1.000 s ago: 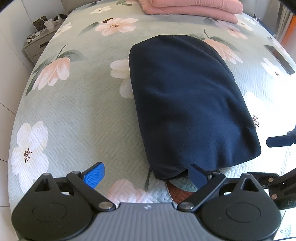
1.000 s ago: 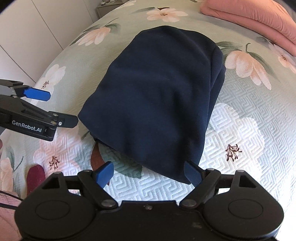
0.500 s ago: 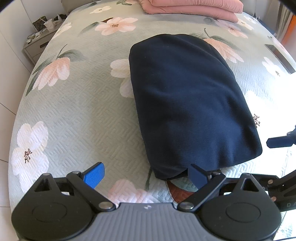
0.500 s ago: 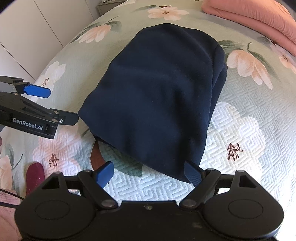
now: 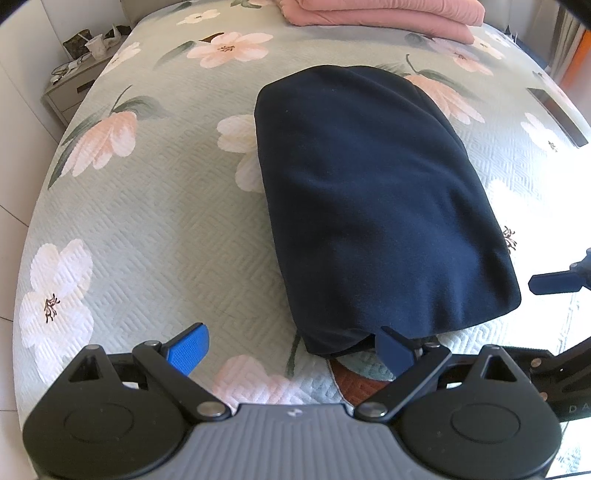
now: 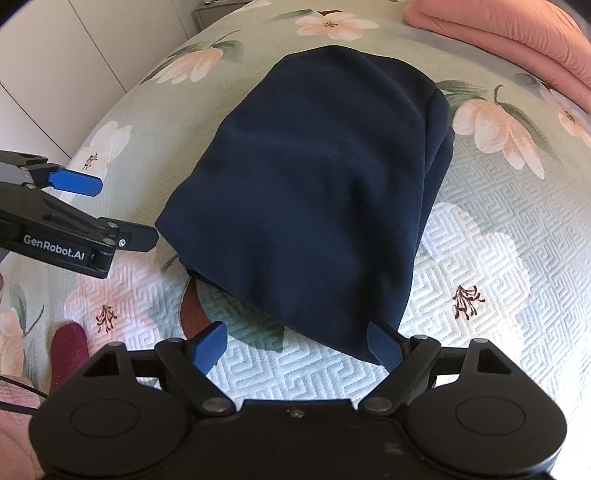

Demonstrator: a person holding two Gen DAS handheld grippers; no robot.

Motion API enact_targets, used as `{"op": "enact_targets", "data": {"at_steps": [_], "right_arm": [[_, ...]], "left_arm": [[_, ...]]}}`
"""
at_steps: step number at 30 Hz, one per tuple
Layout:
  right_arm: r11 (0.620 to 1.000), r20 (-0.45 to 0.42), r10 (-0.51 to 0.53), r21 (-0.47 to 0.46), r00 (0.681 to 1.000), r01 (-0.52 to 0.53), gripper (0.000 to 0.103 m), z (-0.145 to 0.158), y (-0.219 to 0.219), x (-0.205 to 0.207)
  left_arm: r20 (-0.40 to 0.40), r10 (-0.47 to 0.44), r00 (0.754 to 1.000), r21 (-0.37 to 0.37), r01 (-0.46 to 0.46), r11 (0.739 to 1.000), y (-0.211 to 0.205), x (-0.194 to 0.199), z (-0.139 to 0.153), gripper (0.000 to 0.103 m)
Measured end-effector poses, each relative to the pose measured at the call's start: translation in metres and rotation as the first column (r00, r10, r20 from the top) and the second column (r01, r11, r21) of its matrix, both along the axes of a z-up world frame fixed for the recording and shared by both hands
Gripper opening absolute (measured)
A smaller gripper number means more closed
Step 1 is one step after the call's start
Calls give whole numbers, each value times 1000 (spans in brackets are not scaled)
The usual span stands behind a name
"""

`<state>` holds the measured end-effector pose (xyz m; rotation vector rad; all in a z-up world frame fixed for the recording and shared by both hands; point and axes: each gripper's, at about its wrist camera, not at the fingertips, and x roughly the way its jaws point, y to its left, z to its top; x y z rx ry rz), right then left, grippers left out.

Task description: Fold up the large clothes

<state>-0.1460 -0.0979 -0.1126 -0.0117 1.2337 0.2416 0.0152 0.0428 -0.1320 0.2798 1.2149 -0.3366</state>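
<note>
A dark navy garment (image 5: 373, 199) lies folded into a thick rounded bundle on the floral bedspread (image 5: 155, 206); it also shows in the right wrist view (image 6: 317, 192). My left gripper (image 5: 291, 349) is open and empty at the bundle's near left corner, its right fingertip (image 5: 393, 349) touching the fabric edge. My right gripper (image 6: 295, 347) is open and empty at the bundle's near right corner. Each gripper shows in the other's view, the left (image 6: 107, 214) and one finger of the right (image 5: 554, 282).
A folded pink blanket (image 5: 388, 13) lies at the head of the bed. A nightstand (image 5: 70, 88) with clutter stands beyond the bed's far left corner. White cupboards (image 6: 74, 55) line the left side. A dark flat object (image 5: 557, 114) lies at the bed's right edge.
Almost nothing has changed. Both grippers stay open at the bundle's near edge, drifting very slightly; the garment has not moved.
</note>
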Motion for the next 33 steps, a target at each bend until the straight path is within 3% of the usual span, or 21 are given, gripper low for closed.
{"op": "enact_targets", "data": {"at_steps": [33], "right_arm": [[1000, -11, -1, 3, 1000, 1, 98, -4, 0, 3]], "left_arm": [[-12, 0, 1000, -8, 0, 1000, 1, 4, -9, 98]]}}
